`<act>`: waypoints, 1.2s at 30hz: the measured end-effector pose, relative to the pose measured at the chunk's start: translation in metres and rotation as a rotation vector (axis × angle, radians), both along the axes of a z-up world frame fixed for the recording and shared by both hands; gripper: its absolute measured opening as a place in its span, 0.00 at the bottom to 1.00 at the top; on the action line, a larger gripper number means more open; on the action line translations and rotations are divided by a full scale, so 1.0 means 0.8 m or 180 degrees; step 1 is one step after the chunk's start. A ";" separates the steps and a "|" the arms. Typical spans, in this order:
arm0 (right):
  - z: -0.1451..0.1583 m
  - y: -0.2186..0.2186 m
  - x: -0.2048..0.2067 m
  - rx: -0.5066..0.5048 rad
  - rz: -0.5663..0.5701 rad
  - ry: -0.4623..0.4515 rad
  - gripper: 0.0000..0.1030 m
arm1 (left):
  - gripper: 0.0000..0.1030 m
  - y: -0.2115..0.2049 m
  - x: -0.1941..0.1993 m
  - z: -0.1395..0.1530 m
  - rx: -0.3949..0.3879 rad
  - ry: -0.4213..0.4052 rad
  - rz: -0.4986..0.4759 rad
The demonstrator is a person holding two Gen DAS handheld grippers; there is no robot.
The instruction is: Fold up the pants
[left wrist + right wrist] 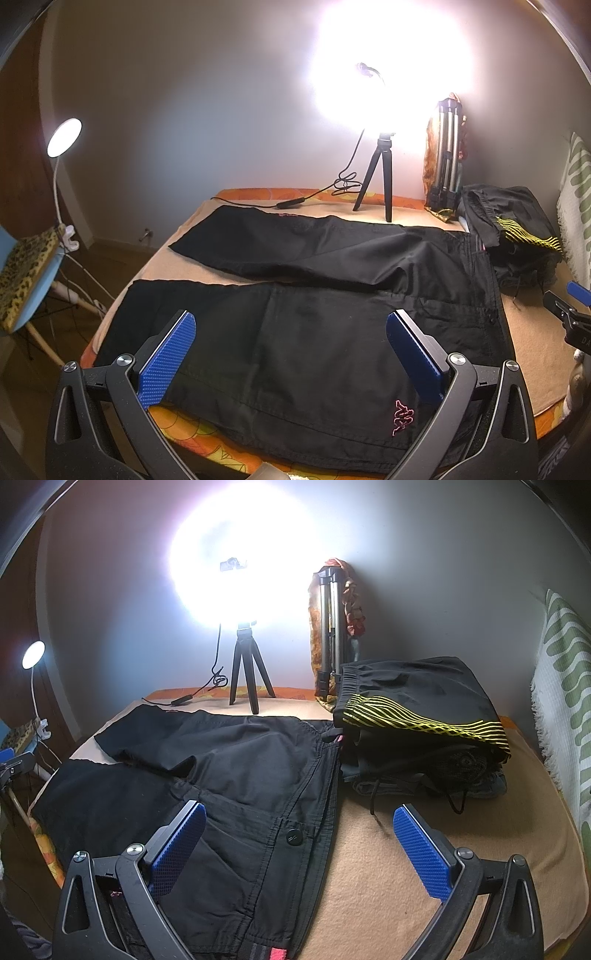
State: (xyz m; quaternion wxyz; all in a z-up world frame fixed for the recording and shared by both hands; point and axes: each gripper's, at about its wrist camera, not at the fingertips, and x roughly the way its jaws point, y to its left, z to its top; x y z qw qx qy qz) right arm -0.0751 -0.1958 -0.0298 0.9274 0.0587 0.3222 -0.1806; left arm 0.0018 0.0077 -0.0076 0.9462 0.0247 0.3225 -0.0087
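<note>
Black pants (314,295) lie spread flat on a tan blanket (532,343), both legs stretched out to the left, waistband at the right. A pink logo (402,415) shows on the near leg. My left gripper (291,354) is open above the near leg, holding nothing. In the right wrist view the pants (240,775) show their waistband and a buttoned pocket (293,838). My right gripper (299,849) is open above the waistband edge, empty. It also shows at the right edge of the left wrist view (569,306).
A stack of folded dark clothes with yellow stripes (424,723) sits right of the waistband. A bright lamp on a small tripod (380,173), its cable (295,201) and a folded tripod (447,155) stand at the far edge. A chair with a clip lamp (37,258) stands left.
</note>
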 end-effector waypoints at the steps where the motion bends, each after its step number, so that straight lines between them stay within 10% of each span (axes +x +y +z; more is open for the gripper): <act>1: 0.000 0.000 0.000 0.0001 0.0006 0.0002 1.00 | 1.00 0.000 0.000 -0.001 -0.0004 0.0004 -0.0002; 17: -0.014 0.006 0.019 0.0009 0.0263 0.0037 1.00 | 0.99 0.006 0.015 -0.021 -0.0107 0.0211 -0.0106; 36: -0.006 -0.015 0.109 0.0157 0.0829 0.0215 0.92 | 0.46 0.027 0.061 -0.054 -0.0456 0.0645 -0.0235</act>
